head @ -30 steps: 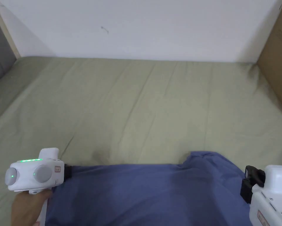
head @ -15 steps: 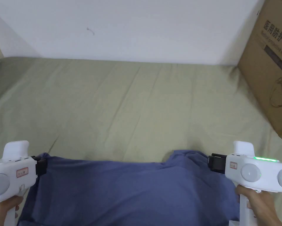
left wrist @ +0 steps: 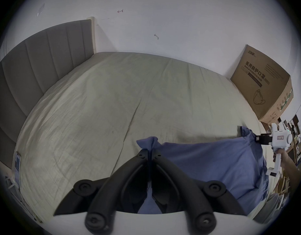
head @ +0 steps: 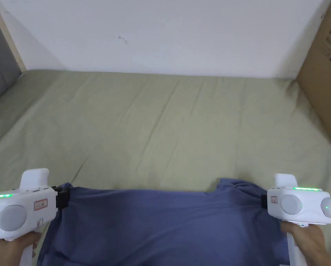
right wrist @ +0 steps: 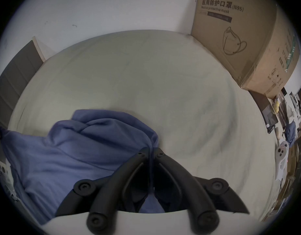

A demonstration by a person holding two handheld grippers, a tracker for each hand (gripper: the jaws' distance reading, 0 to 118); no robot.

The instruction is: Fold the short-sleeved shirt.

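Blue cloth, the short-sleeved shirt (head: 161, 228), was held up between the two grippers at the near edge of a bed covered by an olive-green sheet (head: 168, 128), its upper edge stretched across from one tool to the other and its body falling away below the head view's frame. The left gripper (left wrist: 150, 154) had both jaws pressed together on a bunched corner of the cloth, a small tuft standing out beyond the tips; the right gripper (right wrist: 151, 152) was clamped likewise on a thicker, folded-over lump of fabric. By my judgement this was the spreading step: the garment was being carried to the bed so it could be laid flat before any fold was made. The next move would call for bringing both hands forward over the sheet at the same height, keeping the top edge taut, and lowering the shirt so it lands without wrinkles. In the head view the jaws themselves were hidden behind the white housings, so the grip could be read only from the two gripper views. The left gripper view took in a grey padded headboard (left wrist: 36, 65) at one side and the whole face of a cardboard box (left wrist: 263, 89) at the far corner, whereas the right gripper view revealed the rumpled bunching on its side of the shirt and a cluttered room beyond the bed
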